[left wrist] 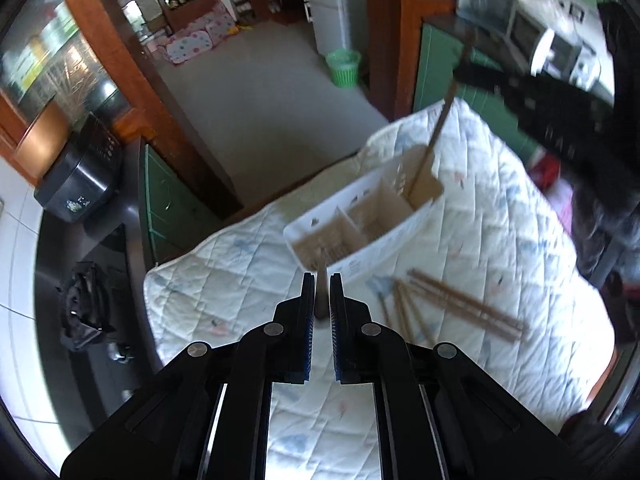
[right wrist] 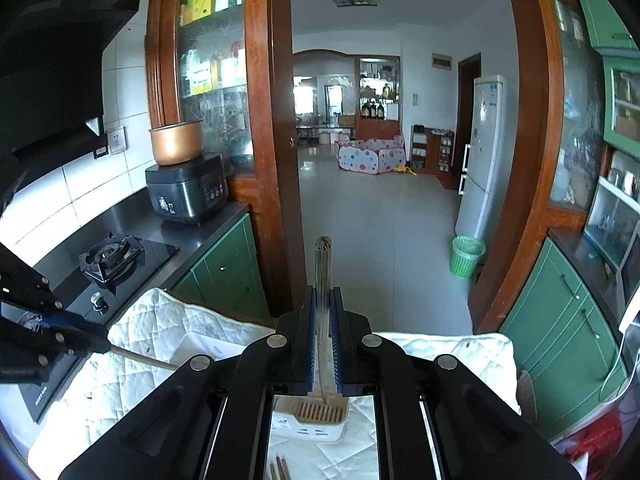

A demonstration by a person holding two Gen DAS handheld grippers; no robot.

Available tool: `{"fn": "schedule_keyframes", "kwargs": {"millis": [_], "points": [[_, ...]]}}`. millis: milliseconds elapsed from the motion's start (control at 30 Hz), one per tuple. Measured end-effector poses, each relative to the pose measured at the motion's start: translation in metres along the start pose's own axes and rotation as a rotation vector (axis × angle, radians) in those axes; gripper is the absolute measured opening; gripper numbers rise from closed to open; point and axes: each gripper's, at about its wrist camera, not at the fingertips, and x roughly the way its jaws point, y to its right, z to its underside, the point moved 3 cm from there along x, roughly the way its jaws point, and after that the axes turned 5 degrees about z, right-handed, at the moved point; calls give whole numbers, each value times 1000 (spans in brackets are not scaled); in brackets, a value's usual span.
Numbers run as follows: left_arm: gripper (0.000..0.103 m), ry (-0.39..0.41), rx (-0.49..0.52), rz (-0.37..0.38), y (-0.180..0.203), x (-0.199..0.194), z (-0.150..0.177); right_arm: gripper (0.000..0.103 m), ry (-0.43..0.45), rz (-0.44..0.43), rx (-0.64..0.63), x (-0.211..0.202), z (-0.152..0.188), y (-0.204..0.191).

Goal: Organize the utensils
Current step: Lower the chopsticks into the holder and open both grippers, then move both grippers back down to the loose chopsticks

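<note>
A white utensil holder with several compartments stands on a white quilted cloth. My left gripper is shut on a chopstick, its tip pointing at the holder's near compartment. My right gripper is shut on a chopstick held upright, its lower tip over the holder's slatted end compartment. In the left wrist view the right gripper holds that chopstick in the holder's far compartment. Several loose chopsticks lie on the cloth right of the holder.
A gas hob and a black rice cooker stand on the dark counter at left. Green cabinets line the right. A green bin stands in the doorway beyond.
</note>
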Motion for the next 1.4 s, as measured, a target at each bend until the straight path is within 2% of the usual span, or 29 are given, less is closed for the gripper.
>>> {"fn": "schedule_keyframes", "kwargs": {"millis": [100, 200, 233, 300, 467, 667, 867, 967, 1167, 1400], "points": [[10, 74, -52, 18, -4, -5, 3, 8, -7, 5, 2, 0, 5, 2], [11, 168, -94, 8, -7, -18, 5, 15, 4, 5, 15, -9, 6, 6], [16, 211, -118, 8, -10, -26, 7, 17, 11, 9, 13, -13, 7, 6], [25, 272, -142, -8, -11, -39, 12, 22, 35, 21, 5, -28, 8, 9], [26, 412, -159, -45, 4, -66, 44, 24, 65, -2, -10, -70, 26, 15], [26, 453, -185, -39, 29, -56, 103, 24, 11, -38, -33, -109, 86, 15], [26, 399, -213, -11, 52, -8, 166, 24, -93, -34, -45, -122, 170, 14], [26, 324, -228, 10, 61, 30, 193, 24, -141, -21, -45, -123, 207, 12], [25, 210, -249, 35, 72, 85, 230, 24, -217, -6, -25, -118, 256, 14], [24, 177, -251, 66, 75, 108, 242, 24, -272, -3, -13, -106, 279, 13]]}}
